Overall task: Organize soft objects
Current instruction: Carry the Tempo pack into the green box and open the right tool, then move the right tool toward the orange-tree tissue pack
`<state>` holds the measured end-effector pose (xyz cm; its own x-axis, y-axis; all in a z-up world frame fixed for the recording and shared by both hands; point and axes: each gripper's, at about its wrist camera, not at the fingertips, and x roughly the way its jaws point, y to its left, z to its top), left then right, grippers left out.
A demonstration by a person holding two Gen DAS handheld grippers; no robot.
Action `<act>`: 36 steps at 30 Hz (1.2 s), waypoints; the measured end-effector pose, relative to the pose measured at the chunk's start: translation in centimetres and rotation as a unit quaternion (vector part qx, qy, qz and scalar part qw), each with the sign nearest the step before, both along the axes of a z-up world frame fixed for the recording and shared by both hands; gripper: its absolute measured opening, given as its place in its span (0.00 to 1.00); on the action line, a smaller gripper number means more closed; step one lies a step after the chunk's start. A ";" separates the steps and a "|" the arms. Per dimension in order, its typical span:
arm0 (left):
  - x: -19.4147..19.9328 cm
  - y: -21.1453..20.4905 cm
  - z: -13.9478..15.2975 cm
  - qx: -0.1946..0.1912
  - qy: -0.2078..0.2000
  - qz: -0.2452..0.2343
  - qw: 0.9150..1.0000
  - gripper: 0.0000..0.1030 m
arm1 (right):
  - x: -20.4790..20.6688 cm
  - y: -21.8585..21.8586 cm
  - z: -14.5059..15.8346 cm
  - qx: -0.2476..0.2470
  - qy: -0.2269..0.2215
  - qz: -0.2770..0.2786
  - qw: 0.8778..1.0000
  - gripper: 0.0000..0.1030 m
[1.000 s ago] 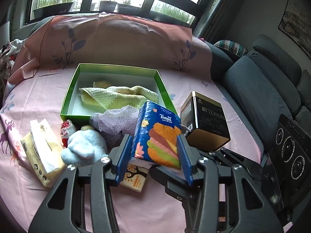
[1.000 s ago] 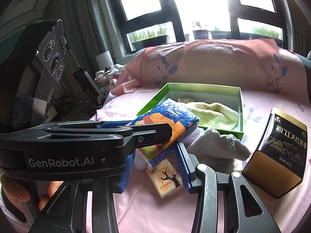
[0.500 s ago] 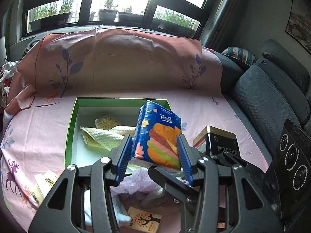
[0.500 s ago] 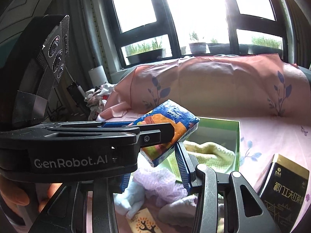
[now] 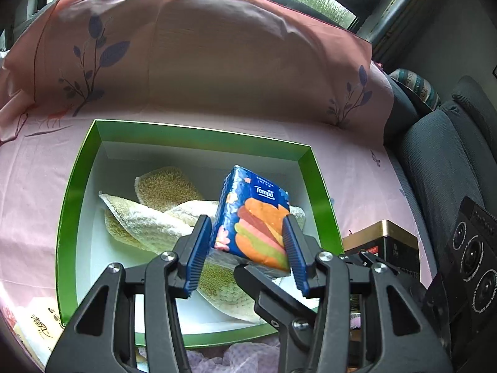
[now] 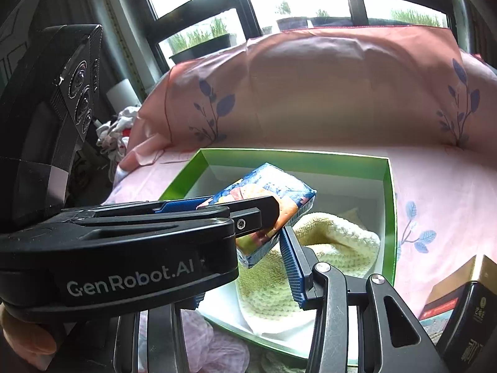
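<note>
My left gripper (image 5: 247,244) is shut on a blue Tempo tissue pack (image 5: 253,217) and holds it above the open green box (image 5: 198,135). A yellow towel (image 5: 155,220) lies inside the box. In the right wrist view the left gripper's body crosses the foreground, with the tissue pack (image 6: 273,189) over the box (image 6: 389,217) and the towel (image 6: 335,239) below it. My right gripper (image 6: 245,267) is open and empty just behind the pack; its left finger is hidden behind the left gripper.
A black and gold tin (image 5: 385,245) stands right of the box, also in the right wrist view (image 6: 459,307). A lilac cloth (image 5: 239,357) lies in front of the box. A white tissue pack (image 5: 34,326) is at the left. A grey sofa (image 5: 444,168) is at right.
My left gripper has lifted the tissue pack off the table and carried it forward over the green box. The right gripper followed alongside.
</note>
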<state>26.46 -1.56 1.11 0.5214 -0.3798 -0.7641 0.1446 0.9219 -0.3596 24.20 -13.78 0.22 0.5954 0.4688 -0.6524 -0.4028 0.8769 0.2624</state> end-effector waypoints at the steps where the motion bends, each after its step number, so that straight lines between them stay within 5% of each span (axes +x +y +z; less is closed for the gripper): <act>1: 0.2 0.0 -0.3 0.001 0.005 0.002 1.000 0.45 | 0.2 0.0 -0.2 -0.001 0.005 -0.001 1.000 0.44; 6: 0.5 0.4 -1.2 0.033 0.024 0.027 0.999 0.53 | 0.9 0.3 -0.9 -0.015 0.031 -0.001 0.999 0.44; 8: 0.3 0.9 -0.9 0.042 0.020 0.041 0.998 0.72 | 0.7 0.3 -0.8 -0.031 0.032 -0.010 0.999 0.48; 10: -0.2 1.6 -0.1 0.050 0.011 0.053 0.997 0.81 | 0.2 -0.2 -0.3 -0.032 0.022 -0.019 0.999 0.54; 16: -2.8 3.1 2.6 0.080 -0.016 0.074 0.994 0.82 | -2.9 -1.8 2.4 -0.027 -0.009 -0.040 0.999 0.62; 20: -5.7 3.4 4.1 0.107 -0.033 0.076 0.991 0.84 | -5.9 -2.4 3.9 -0.034 -0.025 -0.055 0.998 0.80; 23: -8.2 3.4 4.9 0.123 -0.047 0.068 0.989 1.00 | -8.6 -2.7 4.9 -0.035 -0.040 -0.056 0.997 0.80; 36: -18.9 1.6 5.8 0.168 -0.084 0.053 0.981 0.99 | -18.1 -4.5 6.6 -0.044 -0.050 -0.078 0.995 0.81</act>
